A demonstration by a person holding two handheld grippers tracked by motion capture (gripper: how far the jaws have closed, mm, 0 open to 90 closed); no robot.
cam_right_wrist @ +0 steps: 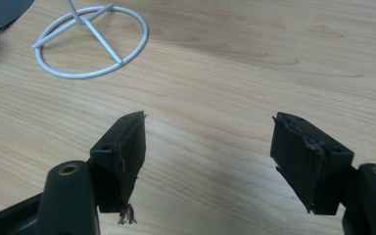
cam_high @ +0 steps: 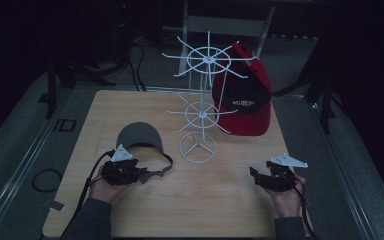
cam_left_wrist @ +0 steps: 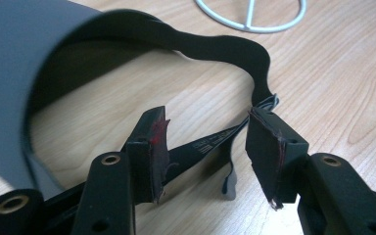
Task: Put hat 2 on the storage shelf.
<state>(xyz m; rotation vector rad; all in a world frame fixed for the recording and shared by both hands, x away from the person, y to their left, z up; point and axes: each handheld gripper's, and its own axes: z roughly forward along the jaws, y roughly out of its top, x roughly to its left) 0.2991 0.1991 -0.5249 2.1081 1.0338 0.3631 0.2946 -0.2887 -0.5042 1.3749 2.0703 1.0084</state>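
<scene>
**Grey visor's strap between the left gripper's parted jaws on a wooden table**

The person's left hand (cam_high: pixel 101 187) came in from the bottom edge of the high view, sleeve to the wrist, and held the left gripper (cam_high: pixel 141 176) low over the wooden table (cam_high: pixel 220 210), pointing to the right across the boards. In the left gripper view its jaws stood partly apart, and the loose end of the strap (cam_left_wrist: pixel 210 143) ran through the gap between them. The red-stained pads were not seen to press on it; the right-hand pad stood just beside the buckle end, and whether it touched could not be told.

The right hand (cam_high: pixel 286 197) held the right gripper (cam_high: pixel 254 176) near the table's right front, pointing left toward the stand. Its jaws were spread wide over bare wood, with nothing between them.

The grey visor (cam_high: pixel 139 136) lay on the table's left half, just left of the white wire stand (cam_high: pixel 198 150). Its wide brim (cam_left_wrist: pixel 14 73) was a flat matte grey and curved. A dark band ran from the brim in a loop on the wood, with small printed lettering on the strap end, too small to read.

A red cap (cam_high: pixel 245 100) hung on the stand's right side, well apart from both grippers.
</scene>
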